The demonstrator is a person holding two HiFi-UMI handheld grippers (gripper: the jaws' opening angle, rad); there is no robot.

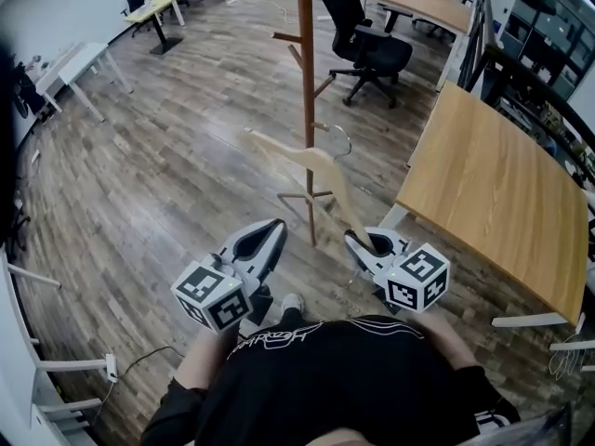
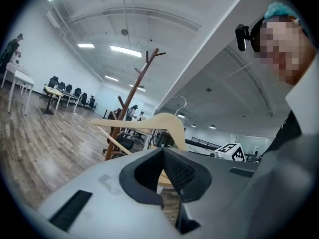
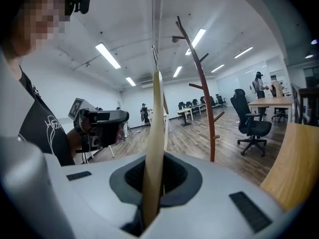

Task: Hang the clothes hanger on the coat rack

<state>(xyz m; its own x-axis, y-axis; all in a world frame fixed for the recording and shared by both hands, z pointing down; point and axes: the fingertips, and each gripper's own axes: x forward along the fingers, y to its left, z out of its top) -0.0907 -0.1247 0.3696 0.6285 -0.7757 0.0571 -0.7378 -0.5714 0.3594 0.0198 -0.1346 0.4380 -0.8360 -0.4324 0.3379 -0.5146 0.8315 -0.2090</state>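
Closest thing in the head view is my own black tee [image 1: 335, 379], with both claws poking out just past it over the wood floor [image 1: 158, 175].

My right claw [image 1: 358, 242] is clamped tight on the wooden hanger [image 1: 316, 161]. It's got the bottom tip of one shoulder arm, and in the right gripper view that arm runs edge-on straight up through the pinch, with both pads pressing it. From there the hanger slants up and away from me, with the metal hook [image 1: 340, 140] at the far top end.

My left claw [image 1: 275, 225] has nothing in it. The left gripper view shows its pads pinched together, and the hanger is out beyond them, not between them.

The hanger isn't on the coat rack [image 1: 305, 72] yet. It's held in the air just in front of the pole, low down near the rack's feet. The hook is close to one of the short lower pegs, but both gripper views show it free of the rack.

A light wooden table [image 1: 483, 184] sits off to my right, and a black office chair [image 1: 367, 45] is further back behind the rack.
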